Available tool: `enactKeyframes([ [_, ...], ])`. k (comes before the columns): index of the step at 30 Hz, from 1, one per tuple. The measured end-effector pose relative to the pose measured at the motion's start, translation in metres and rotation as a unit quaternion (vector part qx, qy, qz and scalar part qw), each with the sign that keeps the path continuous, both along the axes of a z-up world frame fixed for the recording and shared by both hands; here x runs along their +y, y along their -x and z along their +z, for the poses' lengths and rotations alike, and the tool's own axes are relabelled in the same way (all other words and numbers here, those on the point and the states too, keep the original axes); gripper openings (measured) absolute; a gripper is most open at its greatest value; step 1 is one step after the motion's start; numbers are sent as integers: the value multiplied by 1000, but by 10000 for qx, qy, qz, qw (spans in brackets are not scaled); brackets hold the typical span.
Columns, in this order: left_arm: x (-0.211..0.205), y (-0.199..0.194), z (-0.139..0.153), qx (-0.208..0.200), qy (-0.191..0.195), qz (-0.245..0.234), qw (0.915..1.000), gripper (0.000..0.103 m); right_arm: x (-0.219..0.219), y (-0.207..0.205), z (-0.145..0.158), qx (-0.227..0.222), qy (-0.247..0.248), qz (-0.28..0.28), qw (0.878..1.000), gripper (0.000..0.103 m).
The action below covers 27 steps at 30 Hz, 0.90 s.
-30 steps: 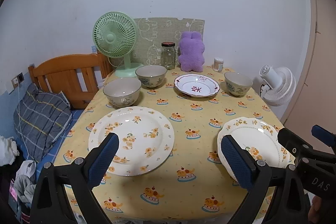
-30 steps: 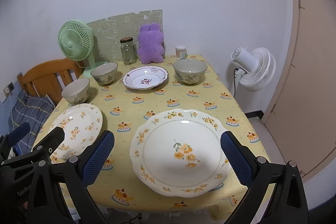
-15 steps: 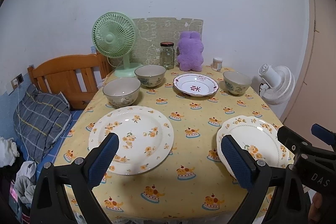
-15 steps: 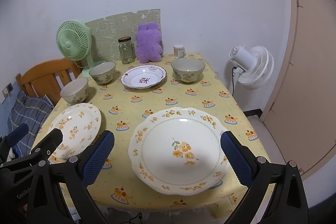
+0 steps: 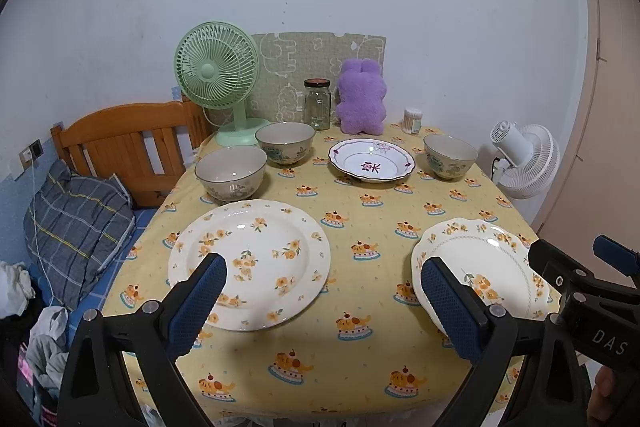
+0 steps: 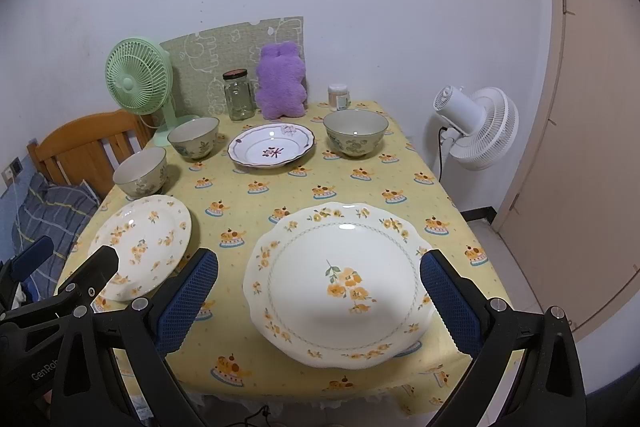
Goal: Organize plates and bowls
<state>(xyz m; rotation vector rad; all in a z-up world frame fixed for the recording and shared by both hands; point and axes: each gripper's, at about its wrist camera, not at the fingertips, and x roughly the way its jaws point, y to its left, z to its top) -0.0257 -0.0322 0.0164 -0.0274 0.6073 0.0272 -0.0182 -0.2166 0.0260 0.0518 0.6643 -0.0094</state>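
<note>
Both grippers hang above the near edge of the table (image 5: pixel 360 347), each with its blue-padded fingers spread wide and holding nothing: the left gripper (image 5: pixel 324 303) over the orange-flowered plate (image 5: pixel 250 261), the right gripper (image 6: pixel 320 301) over the scalloped plate (image 6: pixel 340 279). Farther back stand three bowls (two at the left (image 5: pixel 231 171) (image 5: pixel 285 143), one at the right (image 5: pixel 450 157)) around a purple-rimmed dish (image 5: pixel 371 166), apparently apart.

Three plates (image 6: pixel 336 283) (image 6: pixel 142 243) (image 6: pixel 271 147), three bowls (image 6: pixel 355 131) (image 6: pixel 194 137) (image 6: pixel 140 171), two fans (image 6: pixel 138 83) (image 6: pixel 478 127), one glass jar (image 6: pixel 239 97), one purple plush toy (image 6: pixel 281 87), one small container (image 6: pixel 338 97)
</note>
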Motion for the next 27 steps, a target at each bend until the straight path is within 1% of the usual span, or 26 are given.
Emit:
enactKeyframes([
  [7,1,0,-2,27,23,-22,10000,99,1,1,0,7,22,-5,10000,102],
  [15,12,-6,-4,49,27,-114,9999,98,14,1,1,5,24,-39,10000,102],
  [19,15,-8,-5,-16,62,-166,9998,97,19,1,-2,17,6,-85,10000,102],
  [23,10,-16,-9,153,89,-377,9991,97,13,2,-4,88,31,-276,9996,102],
  [27,-1,-20,-10,177,57,-560,9983,97,-2,-1,-4,98,-34,-544,9985,102],
])
